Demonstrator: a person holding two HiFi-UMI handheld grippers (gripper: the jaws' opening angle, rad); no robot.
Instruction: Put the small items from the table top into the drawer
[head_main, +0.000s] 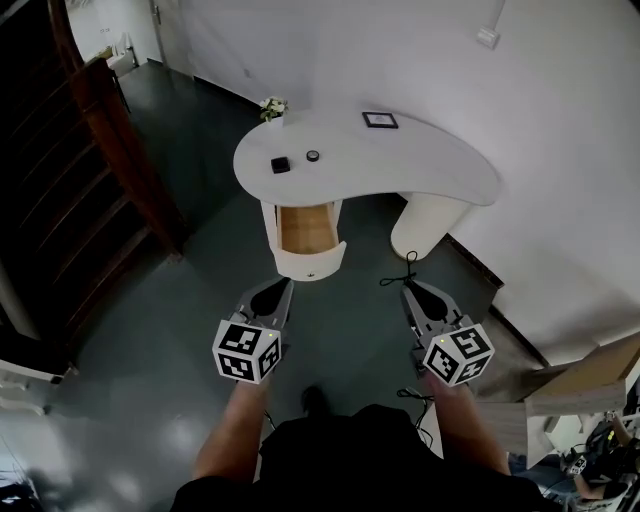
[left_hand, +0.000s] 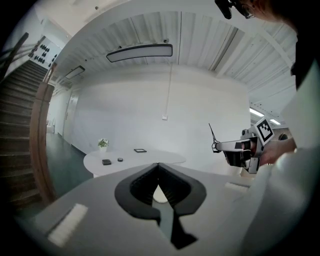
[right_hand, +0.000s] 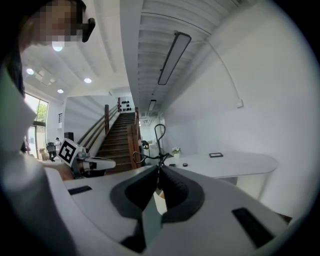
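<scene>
Table (head_main: 400, 165) white. Drawer (head_main: 305, 228) pale wood inside, white front. Square box (head_main: 280, 165) black; round piece (head_main: 313, 156) dark. Frame (head_main: 380, 120) black. Floor (head_main: 200, 330) dark grey-green. Left gripper (head_main: 284, 283), right gripper (head_main: 408, 287) grey, cubes black-white patterned.

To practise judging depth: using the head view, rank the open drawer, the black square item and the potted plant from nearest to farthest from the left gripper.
1. Open drawer, under the table top, just ahead of the left gripper.
2. Black square item, on the table top's left part.
3. Potted plant, at the far left edge.
</scene>
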